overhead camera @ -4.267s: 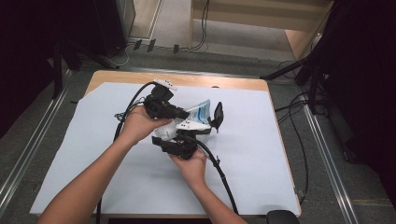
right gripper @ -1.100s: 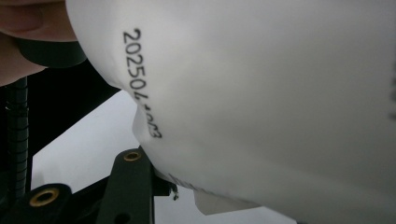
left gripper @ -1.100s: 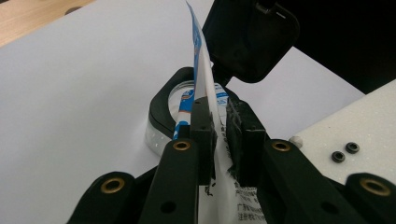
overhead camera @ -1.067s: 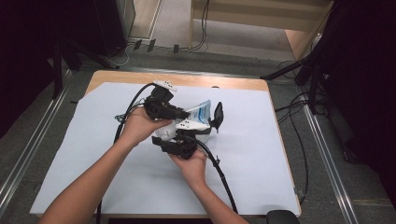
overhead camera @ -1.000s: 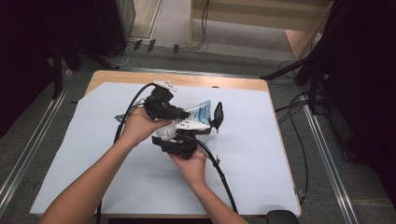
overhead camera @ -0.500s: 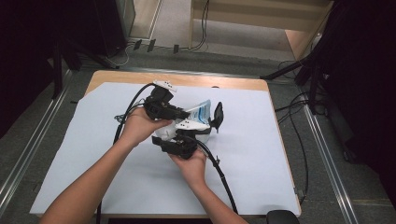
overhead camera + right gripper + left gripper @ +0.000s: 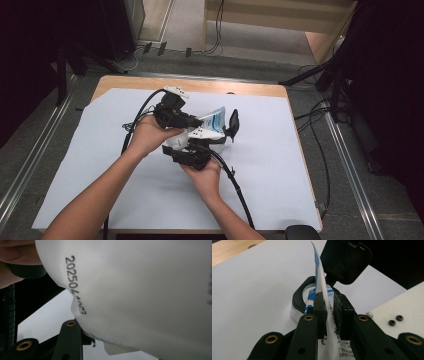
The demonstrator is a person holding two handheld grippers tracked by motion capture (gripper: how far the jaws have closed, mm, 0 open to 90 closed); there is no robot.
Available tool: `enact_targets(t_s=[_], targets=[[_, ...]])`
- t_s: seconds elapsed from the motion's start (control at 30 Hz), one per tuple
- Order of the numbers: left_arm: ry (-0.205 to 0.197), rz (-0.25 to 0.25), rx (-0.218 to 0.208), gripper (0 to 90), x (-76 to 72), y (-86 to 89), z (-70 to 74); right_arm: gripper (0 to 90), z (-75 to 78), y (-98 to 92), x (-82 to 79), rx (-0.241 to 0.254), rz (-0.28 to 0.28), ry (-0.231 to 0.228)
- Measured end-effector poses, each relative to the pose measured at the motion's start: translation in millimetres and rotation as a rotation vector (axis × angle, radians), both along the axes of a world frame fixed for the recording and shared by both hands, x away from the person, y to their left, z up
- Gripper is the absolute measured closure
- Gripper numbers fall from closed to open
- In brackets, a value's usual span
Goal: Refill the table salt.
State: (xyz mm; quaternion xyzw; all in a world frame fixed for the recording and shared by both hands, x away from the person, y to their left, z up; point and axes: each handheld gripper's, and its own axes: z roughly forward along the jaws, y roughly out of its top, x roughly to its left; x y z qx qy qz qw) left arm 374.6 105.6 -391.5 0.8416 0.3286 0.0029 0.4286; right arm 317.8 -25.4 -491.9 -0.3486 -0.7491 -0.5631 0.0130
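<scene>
At table centre, both hands meet over the white sheet (image 7: 280,175) that covers the wooden table (image 7: 240,89).

Left gripper (image 7: 197,120): held in the left hand (image 7: 150,135), jaws pointing right. In the left gripper view its pads (image 7: 320,307) pinch the thin edge of a white-and-blue plastic pouch (image 7: 214,119); the film stands up on edge between them, so that gripper is clamped on the pouch.

Pouch: held above the sheet between the two grippers, printed side with blue graphics facing up and right in the high view. In the left gripper view a round clear cap or lid with blue print (image 7: 312,293) sits behind it, ringed in black.

Right gripper (image 7: 220,140): held in the right hand (image 7: 205,172), just below the pouch, one black jaw sticking up at the pouch's right end. In the right gripper view the pouch's white back with a printed date code (image 7: 75,282) blocks the lens; one jaw shows at lower left, the other is hidden. Can't tell whether it grips.

Cables trail from both grippers toward the near edge.
</scene>
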Motion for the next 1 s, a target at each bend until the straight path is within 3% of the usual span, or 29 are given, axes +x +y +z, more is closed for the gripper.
enact_targets(t_s=[1.0], targets=[[-0.004,-0.001,0.009,80.9,-0.1,-0.3,0.9,56.3,2.1,1.4,0.5,0.005,0.009,0.002]])
